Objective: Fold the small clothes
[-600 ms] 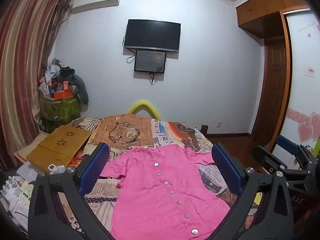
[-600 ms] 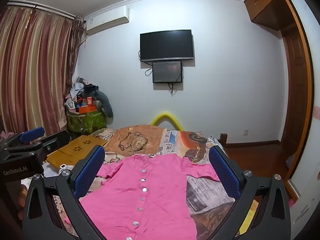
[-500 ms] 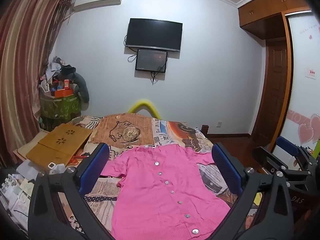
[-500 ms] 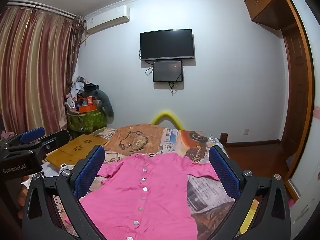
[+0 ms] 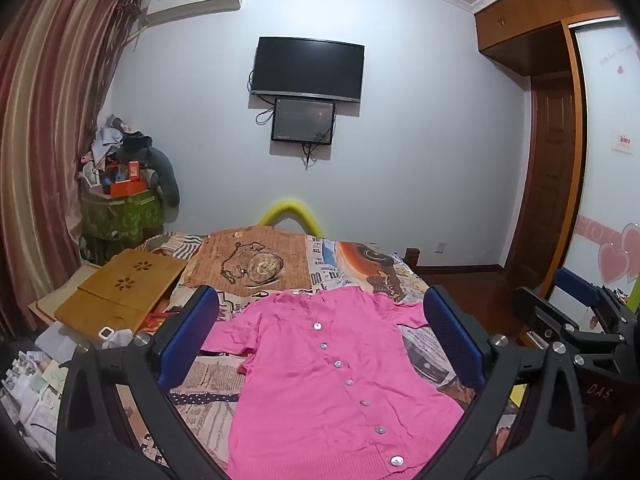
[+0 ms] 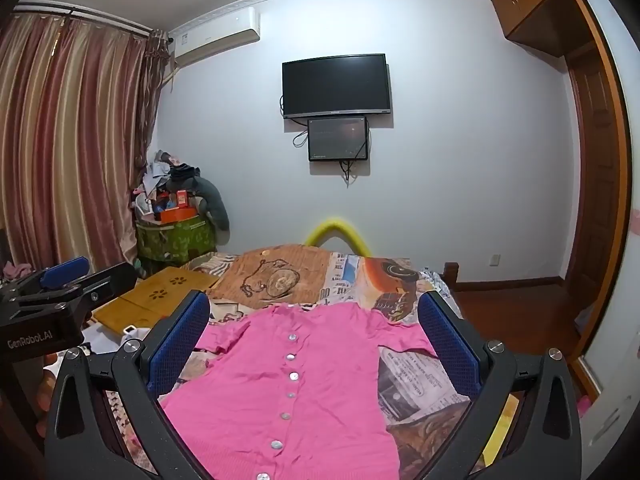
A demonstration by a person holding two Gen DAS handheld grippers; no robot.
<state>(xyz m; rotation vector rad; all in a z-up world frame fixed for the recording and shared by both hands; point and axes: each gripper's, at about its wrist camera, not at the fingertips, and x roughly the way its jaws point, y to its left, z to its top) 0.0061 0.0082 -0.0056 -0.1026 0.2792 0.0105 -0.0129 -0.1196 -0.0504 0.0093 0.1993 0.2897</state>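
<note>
The bed (image 5: 276, 264), covered with a patchwork-print spread, takes up the near half of both views, and the task's garment is laid on it. A pink cardigan (image 5: 332, 384) is seen spread flat, buttoned front up, with its neckline toward the far end of the bed and its ribbed hem at the near edge. A short sleeve (image 5: 236, 332) extends to the left and another sleeve (image 6: 404, 336) to the right; both lie open and unfolded. A row of pale buttons (image 6: 291, 376) runs down the middle. No fold has yet been made, so the task is judged to be at its start.

The fabric is judged to be a thin knit: light, soft and limp, with light creasing already visible. It is expected to sag and stretch when lifted by a single point, and to drag against the spread rather than slide freely. Nothing fragile is noted apart from the buttons, which should be kept out of the pinch.

Hold is best taken at doubled edges: the shoulder seam beside each sleeve and the matching corner of the hem, so that one side can be carried over as a panel.

The left tool (image 5: 320, 344) is held above the near part of the cardigan, spread wide, with nothing gripped. The right tool (image 6: 314, 344) is likewise spread wide and carrying nothing, clear of the cloth
</note>
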